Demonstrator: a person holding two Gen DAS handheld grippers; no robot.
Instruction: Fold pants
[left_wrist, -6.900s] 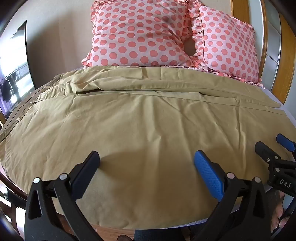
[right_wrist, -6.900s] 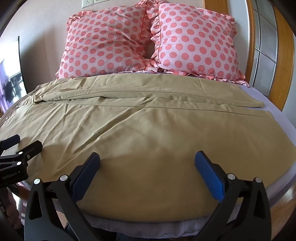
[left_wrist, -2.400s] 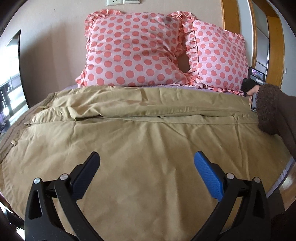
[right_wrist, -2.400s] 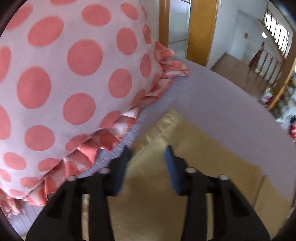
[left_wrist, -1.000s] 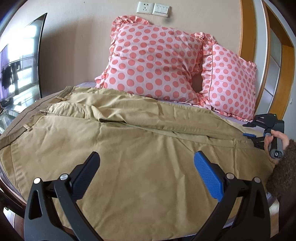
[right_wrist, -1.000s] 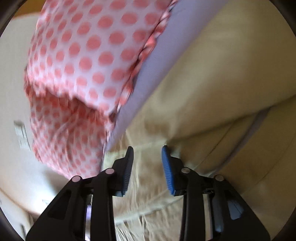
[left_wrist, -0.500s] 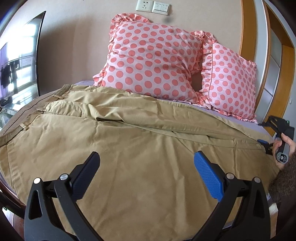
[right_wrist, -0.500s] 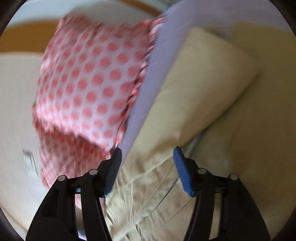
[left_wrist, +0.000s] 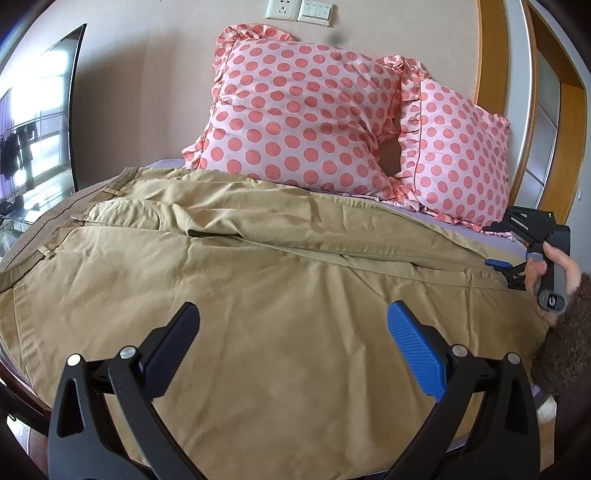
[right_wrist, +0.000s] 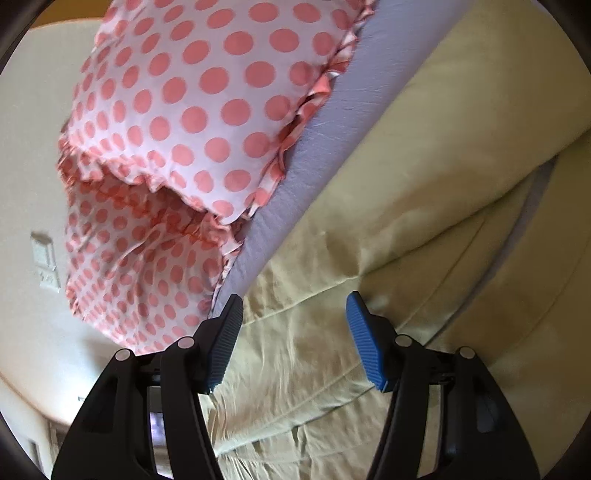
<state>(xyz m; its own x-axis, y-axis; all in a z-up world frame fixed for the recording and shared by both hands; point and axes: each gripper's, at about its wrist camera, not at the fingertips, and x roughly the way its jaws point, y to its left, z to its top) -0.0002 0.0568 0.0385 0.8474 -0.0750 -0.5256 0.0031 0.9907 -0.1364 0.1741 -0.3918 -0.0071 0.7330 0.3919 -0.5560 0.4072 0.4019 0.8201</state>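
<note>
Tan pants (left_wrist: 258, 295) are spread flat across a bed (left_wrist: 491, 236), with the waistband (left_wrist: 55, 218) at the left side and the legs running to the right. One leg is laid over the other, and a long fold line is seen across the middle. Two pink pillows with red dots (left_wrist: 303, 122) are propped against the wall behind the pants.

The left gripper (left_wrist: 291, 343) is held above the near part of the pants. Its jaws are spread wide apart and nothing is held in them.

The right gripper (right_wrist: 293, 343) is held by a hand (left_wrist: 554, 269) at the far right end of the pants, near the leg ends. Its jaws are parted with tan cloth seen between them, but nothing is pinched.

A wall socket (left_wrist: 282, 8) is seen above the pillows.
</note>
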